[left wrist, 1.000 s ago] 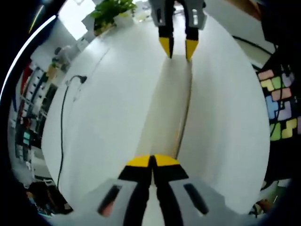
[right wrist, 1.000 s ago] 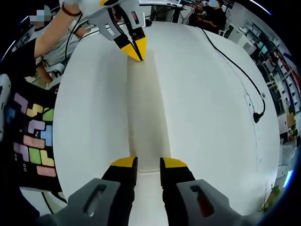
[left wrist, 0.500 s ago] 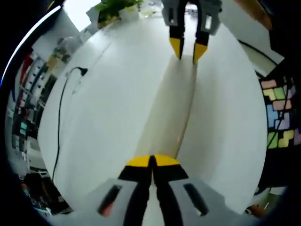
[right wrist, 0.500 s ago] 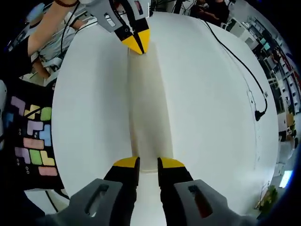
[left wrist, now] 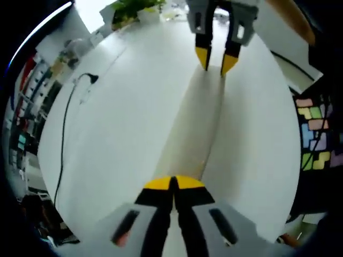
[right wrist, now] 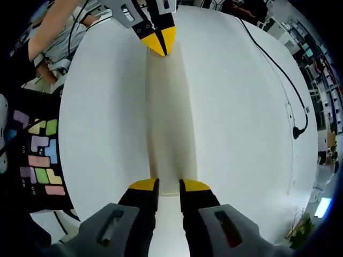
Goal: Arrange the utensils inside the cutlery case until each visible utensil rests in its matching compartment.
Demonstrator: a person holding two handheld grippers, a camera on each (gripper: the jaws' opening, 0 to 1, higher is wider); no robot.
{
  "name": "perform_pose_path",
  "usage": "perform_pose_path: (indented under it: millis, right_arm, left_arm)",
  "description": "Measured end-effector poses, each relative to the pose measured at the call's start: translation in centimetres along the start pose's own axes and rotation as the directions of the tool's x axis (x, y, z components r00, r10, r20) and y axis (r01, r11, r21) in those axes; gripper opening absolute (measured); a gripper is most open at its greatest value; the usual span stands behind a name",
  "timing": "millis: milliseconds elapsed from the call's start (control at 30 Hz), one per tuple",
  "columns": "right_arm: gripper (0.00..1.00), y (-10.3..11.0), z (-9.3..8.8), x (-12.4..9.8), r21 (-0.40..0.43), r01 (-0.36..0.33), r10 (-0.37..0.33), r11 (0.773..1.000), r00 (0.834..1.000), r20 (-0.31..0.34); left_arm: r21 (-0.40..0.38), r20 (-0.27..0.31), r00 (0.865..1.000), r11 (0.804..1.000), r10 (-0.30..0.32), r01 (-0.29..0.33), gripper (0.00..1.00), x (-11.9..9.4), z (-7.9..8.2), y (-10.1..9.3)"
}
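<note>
Little has moved beyond the cameras drifting: in the left gripper view the left tongs (left wrist: 173, 183) remain pressed together at the near end of the long cream cutlery case (left wrist: 193, 128) on the white worktop (left wrist: 118, 123), while the right tongs (left wrist: 216, 60) at its far end have spread slightly wider. In the right gripper view the right tongs (right wrist: 169, 186) straddle the case's near end, apart. No utensils are visible, so sorting looks unstarted.
</note>
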State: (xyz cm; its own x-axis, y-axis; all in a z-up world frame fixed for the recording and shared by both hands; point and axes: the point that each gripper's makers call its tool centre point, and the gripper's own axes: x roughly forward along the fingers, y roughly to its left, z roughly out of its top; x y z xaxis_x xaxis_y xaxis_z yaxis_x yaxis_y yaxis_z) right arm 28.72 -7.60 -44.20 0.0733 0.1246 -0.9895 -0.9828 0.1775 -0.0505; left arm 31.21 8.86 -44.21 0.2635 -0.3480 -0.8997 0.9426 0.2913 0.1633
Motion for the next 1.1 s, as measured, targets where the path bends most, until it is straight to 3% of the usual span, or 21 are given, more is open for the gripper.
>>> perform_pose_path:
  millis: [367, 767, 900, 1000, 1100]
  right_arm:
    - [0.15, 0.06, 0.02, 0.21, 0.0, 0.02, -0.02, 1.0, 1.0, 0.02]
    - [0.15, -0.36, 0.11, 0.32, -0.066, -0.001, -0.003, 0.998, 0.998, -0.057]
    - [0.15, -0.45, -0.08, 0.27, -0.061, -0.011, 0.009, 0.998, 0.999, -0.039]
    - [0.15, -0.4, -0.06, 0.25, -0.061, -0.012, 0.01, 0.998, 1.0, -0.022]
    - [0.15, -0.43, 0.08, 0.3, -0.036, -0.005, 0.004, 0.999, 1.0, -0.024]
  left_arm:
    - [-0.03, 0.006, 1.0, 0.999, 0.022, -0.022, 0.0, 0.01, 0.02, -0.06]
    - [-0.014, -0.049, 0.999, 1.0, 0.0, -0.001, 0.0, -0.02, -0.07, -0.43]
    - [0.119, -0.044, 0.998, 0.992, -0.046, 0.051, 0.01, -0.11, 0.01, -0.61]
    - [0.029, -0.016, 0.995, 0.995, -0.097, 0.097, 0.02, -0.3, -0.22, -0.58]
    - [0.053, -0.039, 0.993, 0.992, -0.109, 0.111, 0.03, -0.52, -0.83, -0.35]
